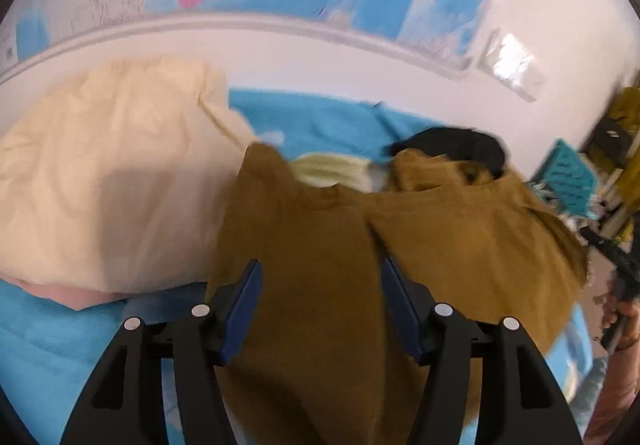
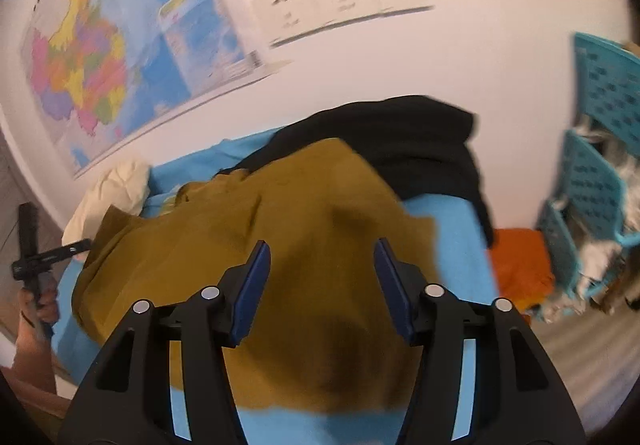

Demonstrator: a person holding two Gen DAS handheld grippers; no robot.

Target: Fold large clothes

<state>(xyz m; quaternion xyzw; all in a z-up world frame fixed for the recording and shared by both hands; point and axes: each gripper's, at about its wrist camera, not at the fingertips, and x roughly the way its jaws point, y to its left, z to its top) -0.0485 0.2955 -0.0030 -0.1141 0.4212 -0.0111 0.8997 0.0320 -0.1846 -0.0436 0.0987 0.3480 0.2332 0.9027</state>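
- The mustard garment [image 1: 320, 245] lies spread on a blue sheet [image 1: 40, 345], its collar end away from both cameras.
- Left claw [image 1: 322, 285]: jaws apart, nothing between the blue pads [image 1: 244, 309]. The garment lies below and beyond the tips; no pad presses on it.
- Right claw [image 2: 322, 265]: jaws apart as well, pads clear of the cloth. The garment fills the gap in view, lying underneath, with a dark shadow on it between the fingers.
- In the right view the garment's near edge ends just short of the claw's base, blue sheet showing below it.
- A cream bundle [image 1: 100, 173] sits left of the garment, touching its edge.
- A black garment [image 2: 400, 141] lies at the far end, partly under the mustard one.
- An orange cloth [image 2: 520, 265] and turquoise baskets [image 2: 600, 93] stand to the right, off the sheet.
- A map [image 2: 100, 45] hangs on the wall behind.
- Both views are blurred.
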